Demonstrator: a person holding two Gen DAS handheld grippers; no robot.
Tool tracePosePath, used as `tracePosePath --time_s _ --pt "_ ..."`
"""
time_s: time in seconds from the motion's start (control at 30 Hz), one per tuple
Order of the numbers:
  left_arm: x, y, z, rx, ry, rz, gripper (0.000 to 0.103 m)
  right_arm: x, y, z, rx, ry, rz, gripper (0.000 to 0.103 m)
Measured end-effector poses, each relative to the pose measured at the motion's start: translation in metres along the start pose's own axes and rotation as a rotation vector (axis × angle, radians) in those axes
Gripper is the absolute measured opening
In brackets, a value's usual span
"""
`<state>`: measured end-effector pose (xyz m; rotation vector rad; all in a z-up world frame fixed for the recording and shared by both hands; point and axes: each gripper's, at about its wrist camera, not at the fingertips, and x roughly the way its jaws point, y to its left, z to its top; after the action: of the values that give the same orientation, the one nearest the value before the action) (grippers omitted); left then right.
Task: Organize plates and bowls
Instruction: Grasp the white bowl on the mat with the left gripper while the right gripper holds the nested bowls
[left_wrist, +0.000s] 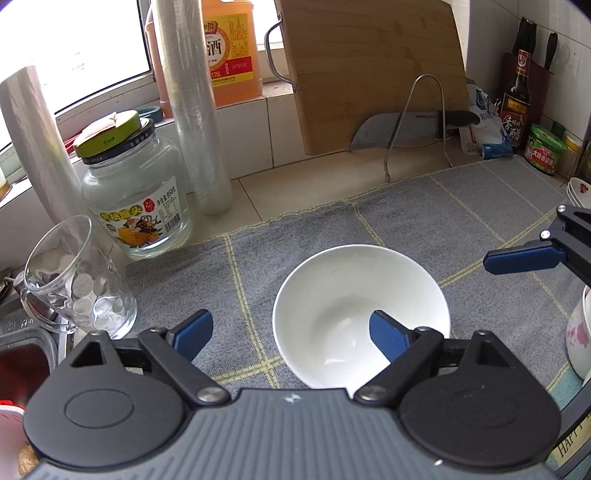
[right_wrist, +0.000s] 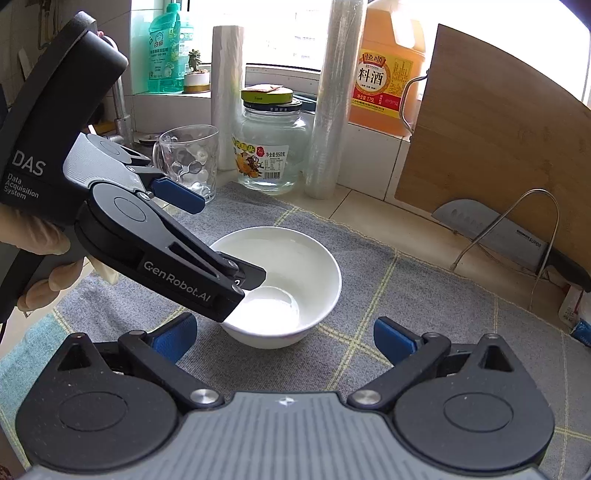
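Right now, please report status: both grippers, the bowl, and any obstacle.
Left gripper open, straddling the white bowl's rim, one finger inside. Right gripper open, empty, short of bowl. Glass mug and jar left, clear of it.

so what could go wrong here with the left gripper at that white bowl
The left gripper is open, with one finger inside the white bowl and the other outside its rim. Gripping only that thin rim, the bowl may tip or slip. A sideways swing could knock the glass mug nearby. The right gripper hovers close and could collide.
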<state>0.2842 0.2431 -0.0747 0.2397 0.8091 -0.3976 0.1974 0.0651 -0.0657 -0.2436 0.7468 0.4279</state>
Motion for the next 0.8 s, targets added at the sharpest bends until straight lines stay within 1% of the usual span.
tracePosePath --time_s 0.13,0.3,0.37,0.4,0.47,0.7,0.8 --pt "0.009 0.001 0.004 0.031 0.017 -0.033 0.079 0.011 0.004 0.001 -0.002 0.019 0.004 0.103" --pt "0.017 0.003 0.008 0.043 0.033 -0.070 0.078 0.021 0.006 0.000 0.005 0.045 0.017 0.100" --pt "0.020 0.004 0.008 0.045 0.036 -0.080 0.074 0.025 0.006 0.000 -0.007 0.050 0.018 0.095" --pt "0.021 0.005 0.009 0.045 0.040 -0.085 0.073 0.026 0.006 0.001 -0.010 0.054 0.016 0.094" --pt "0.024 0.005 0.009 0.040 0.047 -0.097 0.069 0.028 0.006 0.001 -0.014 0.057 0.016 0.091" --pt "0.029 0.002 0.014 0.065 0.059 -0.129 0.065 0.032 0.007 0.001 -0.035 0.061 0.023 0.088" --pt "0.032 0.003 0.017 0.072 0.069 -0.147 0.061 0.032 0.006 0.002 -0.033 0.062 0.030 0.088"
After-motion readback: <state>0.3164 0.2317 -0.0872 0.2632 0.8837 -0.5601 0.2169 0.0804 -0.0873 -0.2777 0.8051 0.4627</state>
